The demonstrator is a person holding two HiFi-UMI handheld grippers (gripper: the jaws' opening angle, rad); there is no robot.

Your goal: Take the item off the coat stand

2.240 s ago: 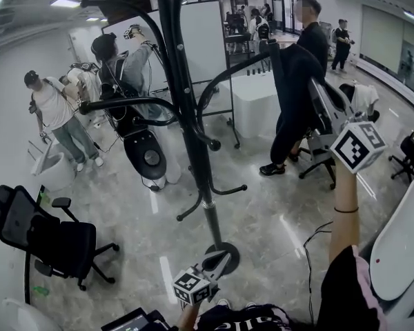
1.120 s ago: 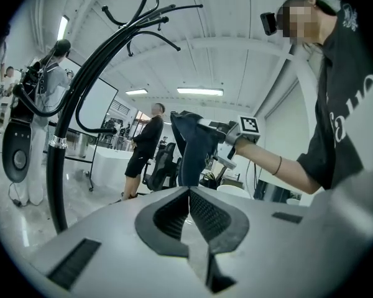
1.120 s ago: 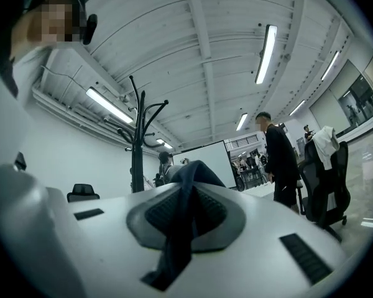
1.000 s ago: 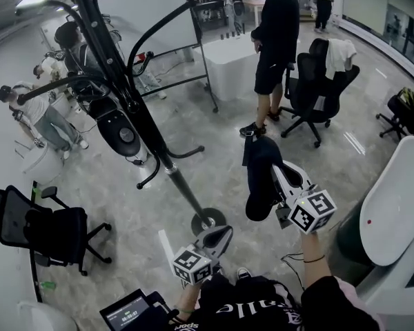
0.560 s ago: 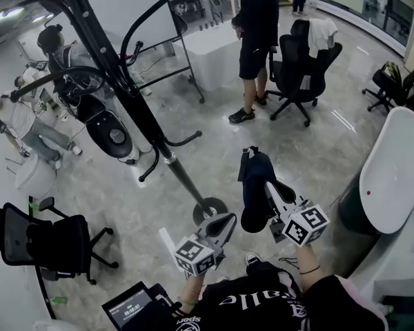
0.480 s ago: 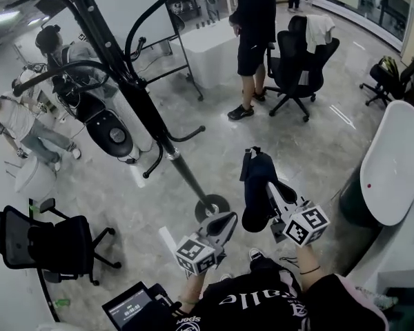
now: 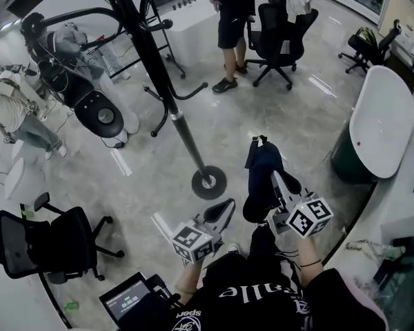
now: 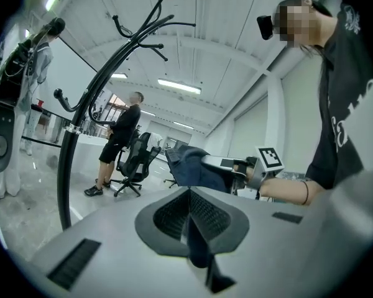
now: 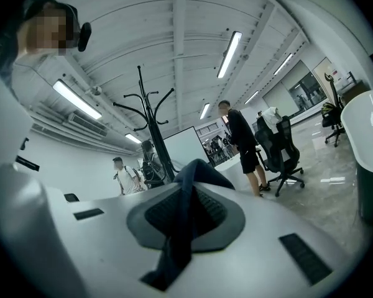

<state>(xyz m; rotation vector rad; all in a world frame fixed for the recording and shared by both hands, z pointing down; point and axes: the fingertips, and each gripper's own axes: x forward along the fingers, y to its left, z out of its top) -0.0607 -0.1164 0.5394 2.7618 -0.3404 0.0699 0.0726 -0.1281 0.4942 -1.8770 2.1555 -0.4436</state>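
The black coat stand (image 7: 167,95) rises from its round base (image 7: 208,182) on the floor ahead of me, its hooks bare in the head view. The item, a dark blue cloth piece (image 7: 261,178) with a strap loop on top, hangs clear of the stand, to the right of its base. My right gripper (image 7: 274,179) is shut on it, and the cloth (image 9: 196,172) runs down between the jaws in the right gripper view. My left gripper (image 7: 224,209) is low beside it, shut and empty. The left gripper view shows the cloth (image 8: 189,166) and the stand (image 8: 68,166).
A black office chair (image 7: 34,243) stands at the left, another (image 7: 276,26) at the top beside a standing person (image 7: 231,19). Other people (image 7: 14,109) and a black machine (image 7: 90,109) are at the upper left. A white tub (image 7: 383,126) sits right, a screen (image 7: 127,298) below.
My right gripper has come down from the stand's height with the dark cloth and now holds it low near my body. The left gripper has barely moved.
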